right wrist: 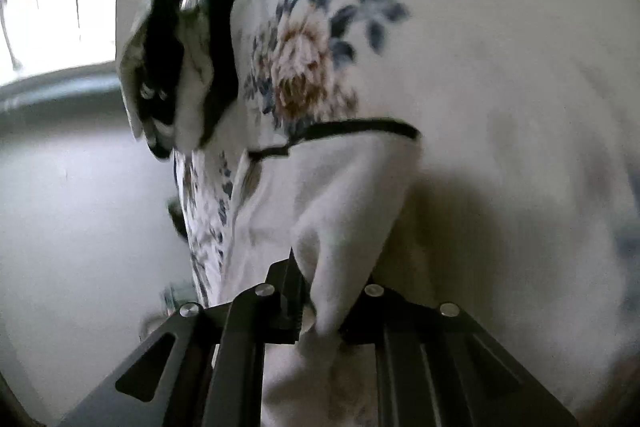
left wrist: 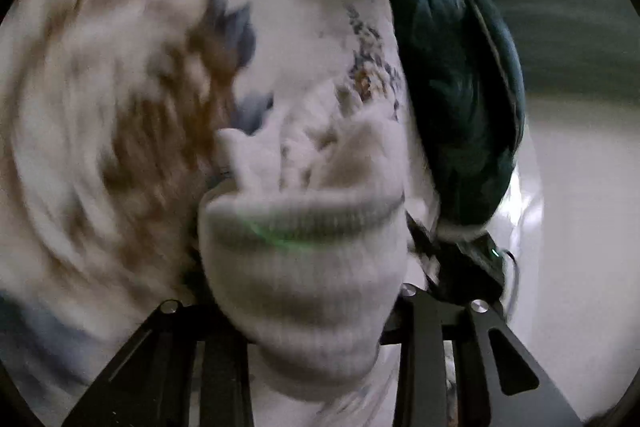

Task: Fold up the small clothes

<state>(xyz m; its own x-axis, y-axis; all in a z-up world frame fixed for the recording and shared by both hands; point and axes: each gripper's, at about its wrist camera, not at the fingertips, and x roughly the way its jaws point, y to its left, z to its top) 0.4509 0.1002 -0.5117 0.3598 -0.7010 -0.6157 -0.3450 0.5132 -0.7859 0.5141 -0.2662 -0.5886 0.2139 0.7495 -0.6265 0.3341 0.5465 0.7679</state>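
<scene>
In the left wrist view a white ribbed garment (left wrist: 304, 247), thick and bunched, fills the gap between the black fingers, and my left gripper (left wrist: 308, 267) is shut on it. The picture is blurred. In the right wrist view my right gripper (right wrist: 324, 303) is shut on a fold of smooth white cloth (right wrist: 352, 195) with a thin black trim along its far edge. I cannot tell whether both grippers hold the same piece. The other gripper (right wrist: 160, 67) shows at the upper left of the right wrist view, black, with pale cloth around it.
A white sheet with blue and brown flowers (right wrist: 480, 67) lies under the cloth and fills most of both views (left wrist: 120, 107). A person's teal sleeve (left wrist: 460, 87) hangs at the right of the left wrist view. A bright window (right wrist: 60, 7) and pale wall are at the left.
</scene>
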